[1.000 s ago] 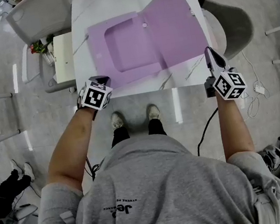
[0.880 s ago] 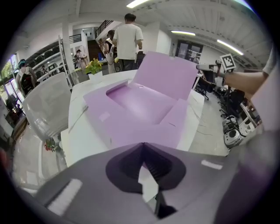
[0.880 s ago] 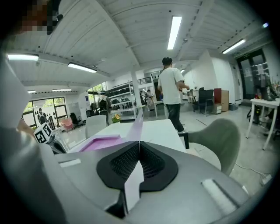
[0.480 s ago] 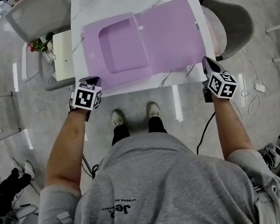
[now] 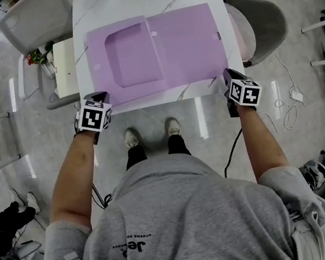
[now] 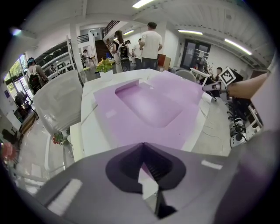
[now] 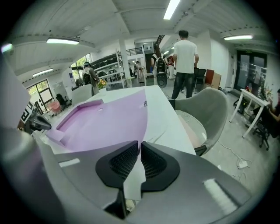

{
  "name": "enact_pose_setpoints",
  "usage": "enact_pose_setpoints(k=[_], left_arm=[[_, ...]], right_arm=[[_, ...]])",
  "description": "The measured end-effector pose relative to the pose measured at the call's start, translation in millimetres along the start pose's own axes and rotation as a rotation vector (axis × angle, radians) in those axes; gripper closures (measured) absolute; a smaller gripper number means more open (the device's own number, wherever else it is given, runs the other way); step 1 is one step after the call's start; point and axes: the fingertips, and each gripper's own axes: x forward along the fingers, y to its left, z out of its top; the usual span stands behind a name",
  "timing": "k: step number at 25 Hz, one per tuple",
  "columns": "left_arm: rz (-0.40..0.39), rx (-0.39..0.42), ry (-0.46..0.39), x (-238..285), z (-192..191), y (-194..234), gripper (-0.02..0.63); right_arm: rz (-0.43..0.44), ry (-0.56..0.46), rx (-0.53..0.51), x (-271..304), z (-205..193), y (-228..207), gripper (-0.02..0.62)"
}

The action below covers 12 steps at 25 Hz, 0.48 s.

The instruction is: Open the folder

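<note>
The purple folder (image 5: 188, 42) lies open and flat on the white marble table (image 5: 129, 2), its moulded pocket half (image 5: 131, 54) on the left and its plain cover on the right. My left gripper (image 5: 100, 96) is shut and empty, hovering at the folder's near left corner (image 6: 142, 143). My right gripper (image 5: 227, 72) sits at the cover's near right corner. Its jaws are opening: a thin slit shows between the pads (image 7: 140, 142), with nothing in it. The cover's edge (image 7: 109, 120) lies just beyond the tips.
A grey chair (image 5: 262, 23) stands right of the table and a white chair (image 5: 33, 21) at the back left. A low white stand (image 5: 62, 66) with flowers is beside the table's left edge. Several people (image 7: 183, 61) stand beyond the far end.
The folder's right cover was tilted up and now lies flat on the table. My right gripper came down with it to the near right corner. The left gripper shifted slightly left.
</note>
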Motion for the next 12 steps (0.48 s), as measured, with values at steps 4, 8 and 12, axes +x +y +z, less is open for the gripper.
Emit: enact_pose_setpoints(k=[4,8,12], left_arm=[[0.002,-0.002,-0.002,1,1,-1,0.555],[-0.006,-0.013,-0.011,4,1,-1,0.555],[-0.007,-0.025,-0.017,5,2,-1,0.555]], right_arm=[[-0.026,0.091,-0.016,14,-12,-10,0.551],[-0.042,0.190,-0.019,30,-23,-19,0.520],[-0.127,0.240,-0.186,36,-17,-21,0.502]])
